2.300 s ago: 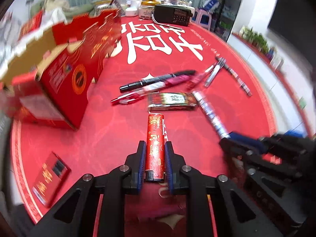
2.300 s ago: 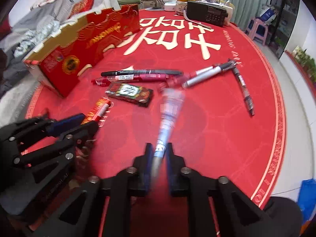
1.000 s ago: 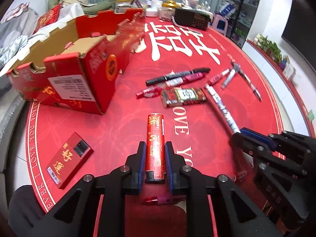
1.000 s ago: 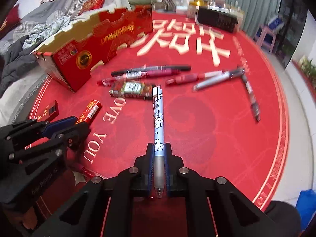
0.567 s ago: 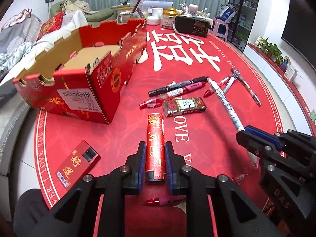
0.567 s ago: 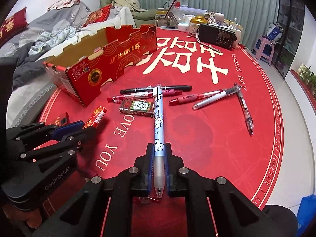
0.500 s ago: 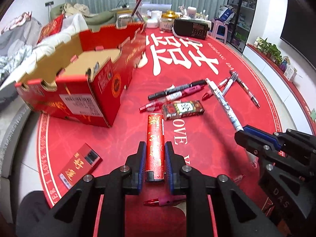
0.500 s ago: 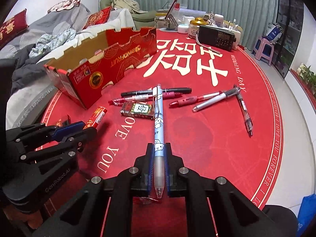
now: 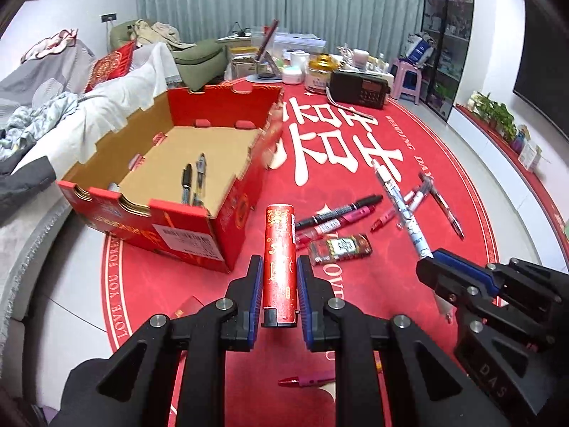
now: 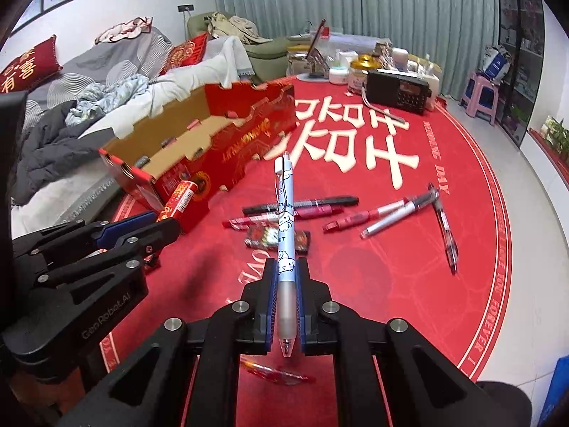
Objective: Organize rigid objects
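The open box lies ahead-left of the left gripper pinching a red tube, seemingly nearer than the right gripper clamping a pen.

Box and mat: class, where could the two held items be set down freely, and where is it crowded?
Free: the box floor behind its two pens, and the mat between the pen cluster and the mat's right rim. Crowded: the cluster itself, beside the box.

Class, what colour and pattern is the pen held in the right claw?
The pen is pale blue with white cartoon figures; the right wrist view shows it best.
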The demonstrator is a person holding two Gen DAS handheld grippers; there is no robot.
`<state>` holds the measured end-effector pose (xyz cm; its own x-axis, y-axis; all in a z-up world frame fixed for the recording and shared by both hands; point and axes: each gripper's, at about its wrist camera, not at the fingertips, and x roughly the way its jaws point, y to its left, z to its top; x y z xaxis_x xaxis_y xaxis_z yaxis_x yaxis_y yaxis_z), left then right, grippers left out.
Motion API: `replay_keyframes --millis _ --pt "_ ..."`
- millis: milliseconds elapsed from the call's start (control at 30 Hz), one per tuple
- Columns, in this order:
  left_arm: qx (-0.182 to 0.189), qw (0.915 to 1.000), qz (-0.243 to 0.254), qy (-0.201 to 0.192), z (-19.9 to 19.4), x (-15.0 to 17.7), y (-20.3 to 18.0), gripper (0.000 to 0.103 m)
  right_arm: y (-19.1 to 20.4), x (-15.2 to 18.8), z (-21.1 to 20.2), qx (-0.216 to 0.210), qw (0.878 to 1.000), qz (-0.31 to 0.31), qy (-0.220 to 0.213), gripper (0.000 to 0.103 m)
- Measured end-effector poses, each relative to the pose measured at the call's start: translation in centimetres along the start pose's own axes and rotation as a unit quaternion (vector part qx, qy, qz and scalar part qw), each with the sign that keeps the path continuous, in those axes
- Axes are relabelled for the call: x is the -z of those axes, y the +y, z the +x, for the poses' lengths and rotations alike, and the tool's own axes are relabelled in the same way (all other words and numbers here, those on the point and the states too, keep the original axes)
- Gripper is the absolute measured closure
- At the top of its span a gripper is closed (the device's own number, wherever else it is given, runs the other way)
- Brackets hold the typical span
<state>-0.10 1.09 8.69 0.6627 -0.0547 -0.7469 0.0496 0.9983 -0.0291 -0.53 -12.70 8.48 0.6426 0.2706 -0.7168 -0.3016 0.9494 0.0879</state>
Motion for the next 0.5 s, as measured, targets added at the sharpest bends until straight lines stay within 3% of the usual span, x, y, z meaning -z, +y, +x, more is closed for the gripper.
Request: replay_keyframes --millis 500 --pt "-0.034 0.9978 -0.053 -0.024 -1.1 -3.4 5.6 0.084 5.1 -5.8 0.5 -0.053 0.997 -0.044 -0.027 0.093"
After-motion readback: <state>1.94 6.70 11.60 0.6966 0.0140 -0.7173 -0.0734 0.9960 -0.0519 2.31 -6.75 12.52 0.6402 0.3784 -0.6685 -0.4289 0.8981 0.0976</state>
